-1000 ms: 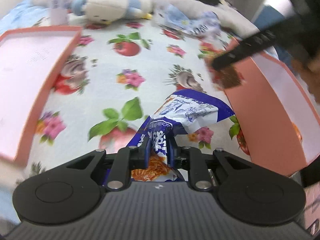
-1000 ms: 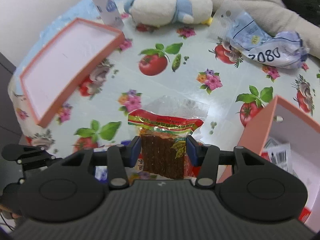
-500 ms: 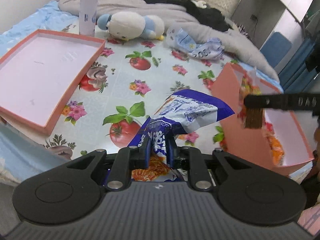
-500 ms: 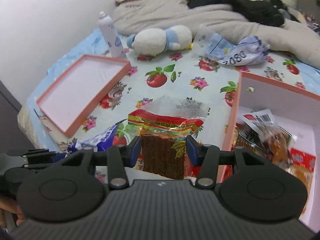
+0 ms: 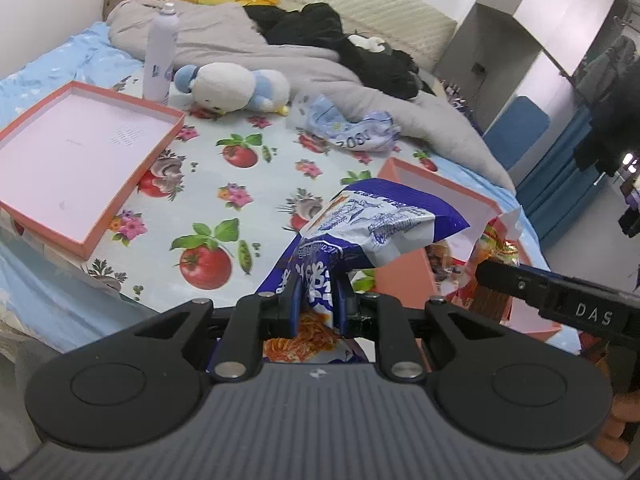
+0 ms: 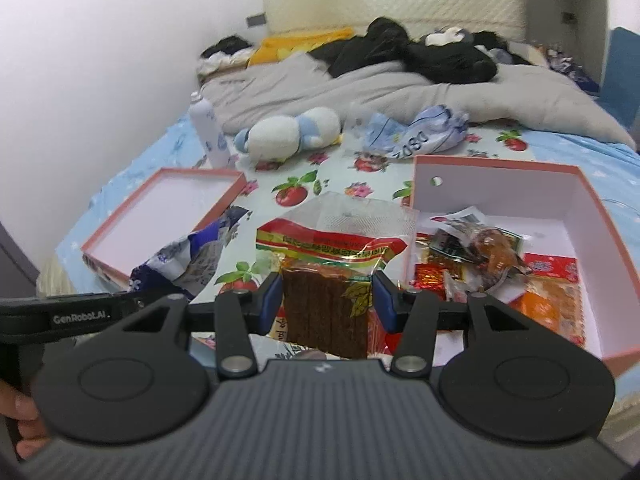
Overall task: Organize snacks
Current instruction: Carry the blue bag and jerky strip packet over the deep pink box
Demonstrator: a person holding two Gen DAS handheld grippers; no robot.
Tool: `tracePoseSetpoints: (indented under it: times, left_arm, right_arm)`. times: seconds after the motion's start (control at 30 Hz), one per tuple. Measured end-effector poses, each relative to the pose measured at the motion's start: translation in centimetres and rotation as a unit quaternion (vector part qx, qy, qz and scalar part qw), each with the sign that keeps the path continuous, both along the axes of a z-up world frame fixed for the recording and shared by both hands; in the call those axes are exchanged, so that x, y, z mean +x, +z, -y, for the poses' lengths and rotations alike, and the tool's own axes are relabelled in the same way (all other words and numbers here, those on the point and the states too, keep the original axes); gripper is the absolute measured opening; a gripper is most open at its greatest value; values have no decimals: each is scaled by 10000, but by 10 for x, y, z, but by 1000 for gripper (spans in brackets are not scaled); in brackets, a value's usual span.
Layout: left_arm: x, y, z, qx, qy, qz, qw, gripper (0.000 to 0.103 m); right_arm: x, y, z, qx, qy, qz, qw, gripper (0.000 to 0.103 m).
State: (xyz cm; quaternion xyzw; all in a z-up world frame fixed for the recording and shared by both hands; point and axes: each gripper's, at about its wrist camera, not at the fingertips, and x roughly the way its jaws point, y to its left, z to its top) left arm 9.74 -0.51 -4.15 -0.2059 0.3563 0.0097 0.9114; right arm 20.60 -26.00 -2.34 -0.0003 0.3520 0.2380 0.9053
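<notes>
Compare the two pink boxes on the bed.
The lid is shallow; the box has tall walls. The lid holds nothing; the box holds several snack packets. The lid lies left, near the spray bottle; the box sits right. Both are pink outside, white inside, and open upward on the flowered cloth.

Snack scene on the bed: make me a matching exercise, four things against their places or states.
Things:
1. blue packet
2. brown snack pack
3. lid
4. spray bottle

Places or states:
A. standing upright beside the plush toy
B. lying open side up, nothing in it
C. clamped in the right gripper
D. clamped in the left gripper

Pairs: 1-D, 2-C, 3-B, 4-A
</notes>
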Motion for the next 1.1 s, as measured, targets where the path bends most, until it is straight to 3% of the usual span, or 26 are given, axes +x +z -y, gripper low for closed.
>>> tracePoseSetpoints:
  times: [0.33,0.63,1.1]
  left_arm:
    - [-18,18,39,-14,-340,195,9992,20]
    - [0,23,78,49,-746,214,9970,20]
    - [85,14,136,117,-1301,-48,9914,20]
  right_arm:
    - [-42,3,42,386,-669,31,9970,51]
    - [-55,4,84,339,-1195,64,9922,51]
    - [10,-9,128,356,-1601,-119,9864,51]
